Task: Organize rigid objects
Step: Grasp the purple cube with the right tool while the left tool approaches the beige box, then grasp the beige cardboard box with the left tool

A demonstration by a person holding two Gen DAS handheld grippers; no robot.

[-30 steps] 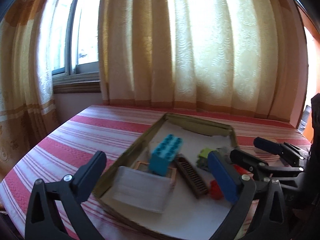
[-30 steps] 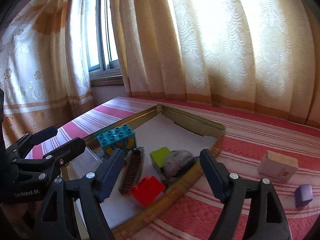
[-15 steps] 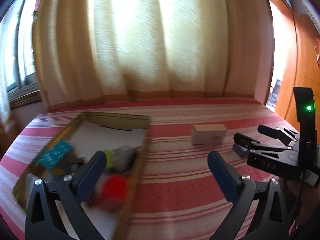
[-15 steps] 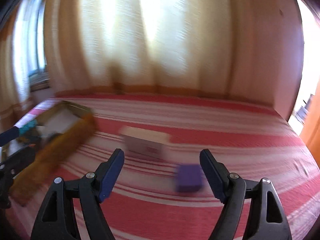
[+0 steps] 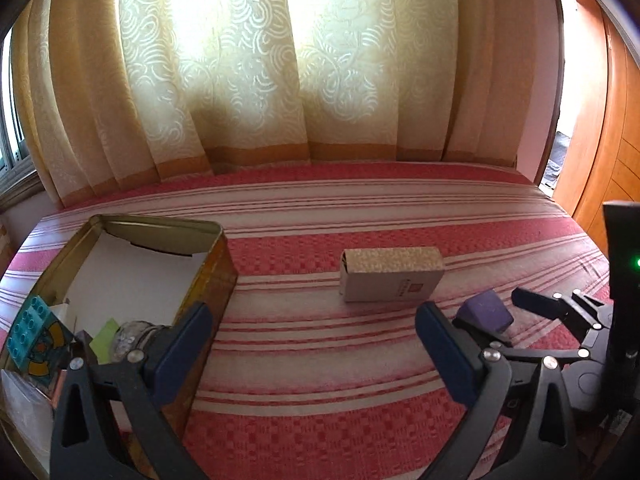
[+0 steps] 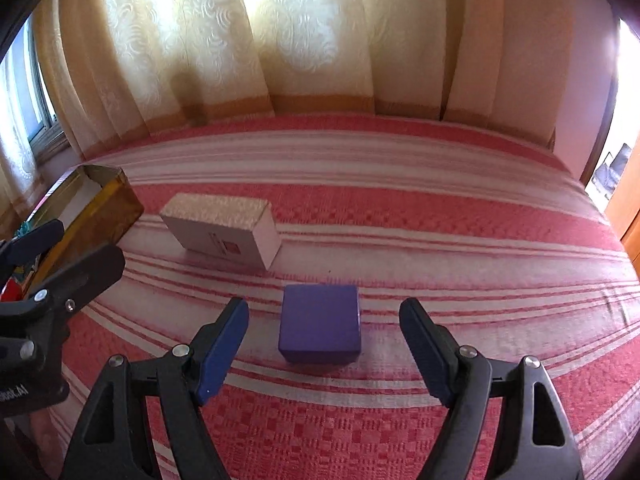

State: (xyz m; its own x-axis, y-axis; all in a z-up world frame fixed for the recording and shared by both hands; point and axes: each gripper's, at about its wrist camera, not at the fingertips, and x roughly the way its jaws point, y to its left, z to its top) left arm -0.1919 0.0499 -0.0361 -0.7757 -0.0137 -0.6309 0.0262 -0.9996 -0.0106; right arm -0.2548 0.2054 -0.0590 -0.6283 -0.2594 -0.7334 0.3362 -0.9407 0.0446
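The right gripper (image 6: 324, 344) hangs spread wide around the purple block (image 6: 320, 328) on the striped cloth (image 6: 440, 216), seemingly not touching; the left gripper (image 5: 312, 344), also agape, hovers beside the tin (image 5: 218, 276).

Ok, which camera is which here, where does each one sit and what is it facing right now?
Left wrist: on the left gripper, facing across the striped bedspread toward the curtain; open jaws frame the tin box and cardboard box; the right gripper shows at right.
Right wrist: on the right gripper, jaws open either side of the purple block; the left gripper shows at left.
Shared: cardboard box, purple block, tin box, curtain.
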